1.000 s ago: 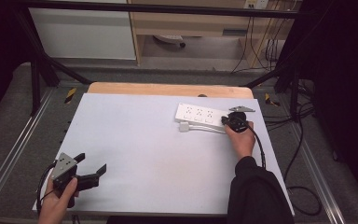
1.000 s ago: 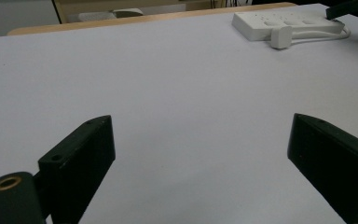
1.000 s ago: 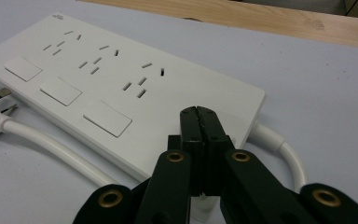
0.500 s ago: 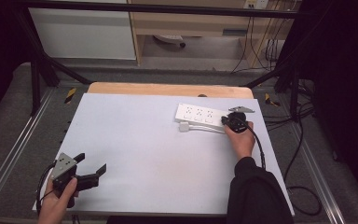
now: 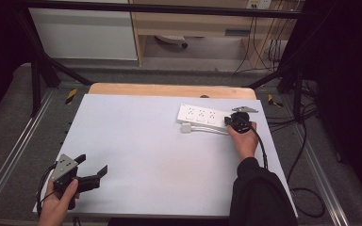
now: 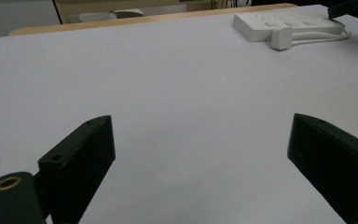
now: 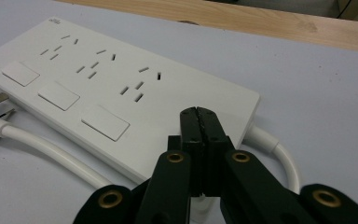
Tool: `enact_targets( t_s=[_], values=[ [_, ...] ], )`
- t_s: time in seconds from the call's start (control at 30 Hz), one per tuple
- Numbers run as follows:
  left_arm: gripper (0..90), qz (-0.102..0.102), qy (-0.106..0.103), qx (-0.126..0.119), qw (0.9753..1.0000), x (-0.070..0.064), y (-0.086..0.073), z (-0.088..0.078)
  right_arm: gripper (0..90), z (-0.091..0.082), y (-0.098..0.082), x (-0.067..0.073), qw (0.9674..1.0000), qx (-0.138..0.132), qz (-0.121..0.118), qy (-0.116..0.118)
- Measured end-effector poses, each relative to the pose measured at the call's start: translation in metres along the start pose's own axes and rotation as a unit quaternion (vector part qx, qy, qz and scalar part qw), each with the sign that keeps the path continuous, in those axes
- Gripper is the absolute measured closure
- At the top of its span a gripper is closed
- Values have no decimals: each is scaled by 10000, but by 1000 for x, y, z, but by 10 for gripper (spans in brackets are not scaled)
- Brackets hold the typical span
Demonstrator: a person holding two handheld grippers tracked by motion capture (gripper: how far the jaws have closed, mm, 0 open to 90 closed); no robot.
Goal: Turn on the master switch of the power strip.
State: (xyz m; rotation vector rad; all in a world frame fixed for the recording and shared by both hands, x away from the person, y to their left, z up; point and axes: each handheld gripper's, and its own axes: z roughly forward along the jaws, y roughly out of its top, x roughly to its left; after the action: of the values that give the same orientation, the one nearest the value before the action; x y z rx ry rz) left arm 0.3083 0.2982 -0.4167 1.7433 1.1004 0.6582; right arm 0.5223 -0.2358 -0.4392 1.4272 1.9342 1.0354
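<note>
At the left, the left claw (image 5: 93, 175) was held low over the near corner of the surface (image 5: 136, 141), its jaws spread wide with nothing between them; it was kept well apart from the work, so little could be expected to go wrong there, unless it were swung across and its trailing cable dragged over the sheet. Further right, the white plug (image 5: 186, 127) was seen lying loose on the surface just in front of the power strip (image 5: 200, 114), joined to it by the white cord (image 7: 51, 149) running along the near edge. At the right, the right claw (image 7: 199, 116) was seen with its jaws pressed fully together, empty, its tip poised at the cord end of the strip; whether it touched the casing could not be told. A risk was judged here: were the closed tip pushed down or forward, the light strip could be slid or pivoted away; the stiff cord could then be sprung sideways, and the plug flicked out of easy reach.
</note>
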Motion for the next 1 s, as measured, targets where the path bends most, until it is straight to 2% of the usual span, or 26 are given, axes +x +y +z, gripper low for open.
enact_targets(
  t_s=[0.67,0.83,1.0],
  values=[
    [75,-9,2,0,10000,0,0,0,882,-3,2,0,9999,-60,88,44],
    [75,-11,6,1,10000,0,0,0,823,-6,4,0,9998,-69,162,89],
    [75,-16,7,-8,10000,1,0,0,723,-8,6,2,9996,-49,168,219]
  ],
)
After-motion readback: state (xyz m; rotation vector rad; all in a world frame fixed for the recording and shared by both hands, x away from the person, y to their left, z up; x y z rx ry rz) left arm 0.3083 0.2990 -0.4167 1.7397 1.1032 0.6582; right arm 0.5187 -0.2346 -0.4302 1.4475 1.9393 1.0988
